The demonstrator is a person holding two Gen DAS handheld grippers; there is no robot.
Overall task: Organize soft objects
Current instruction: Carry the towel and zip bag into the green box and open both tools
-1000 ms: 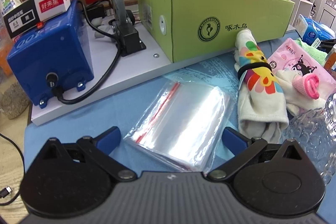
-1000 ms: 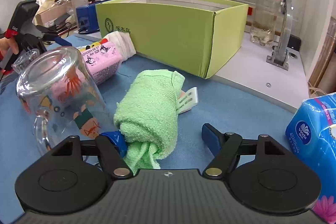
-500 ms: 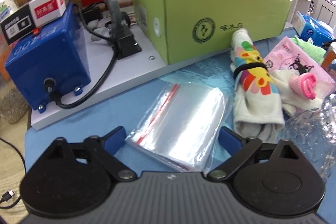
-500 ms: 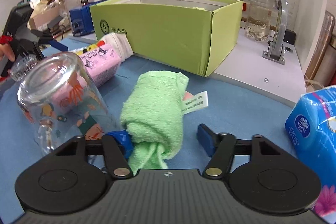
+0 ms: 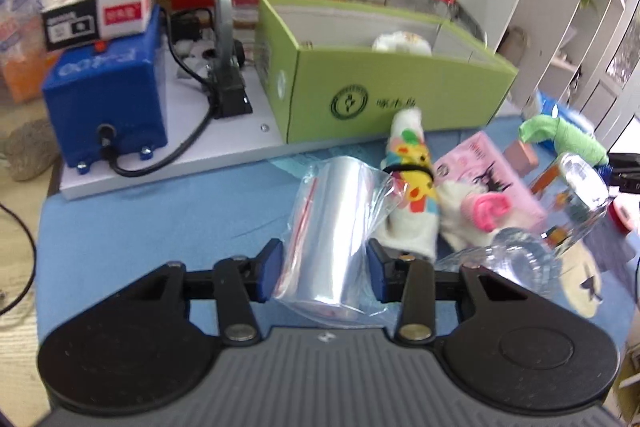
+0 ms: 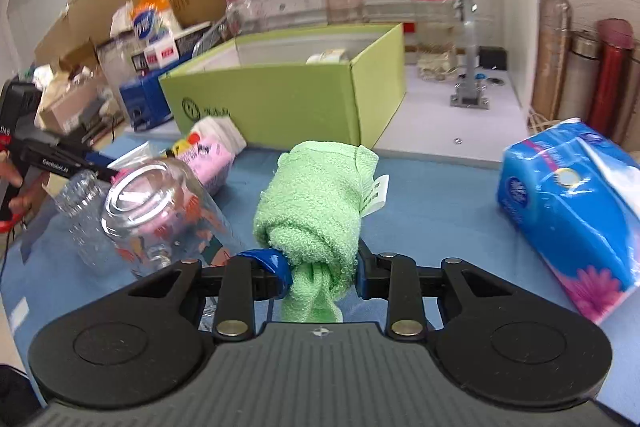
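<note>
Green cardboard box (image 6: 304, 99) is standing open at the back of the blue counter (image 6: 440, 203), with one pale rolled item already lying inside; judging by that, it is serving as the bin for soft things. Both loads are being carried toward it, so the sound approach is lifting each high enough for clearing the near wall, avoiding the tipped glass mug (image 6: 160, 211) just beside the towel, and releasing only once over the opening. Right claw (image 6: 322, 267) is clenching the rolled green towel (image 6: 316, 203) near its tail end, jaws narrowed to the roll's width, the roll sticking forward off the counter. Left claw (image 5: 325, 273) is pinching the stack of clear zip bags (image 5: 336, 227), jaws partly closed and bowing the stack upward between them; slippery film, so grip pressure is mattering. Banded sock (image 5: 412, 183) and pink tissue pack (image 5: 488, 163) are waiting on the counter beside the box.
</note>
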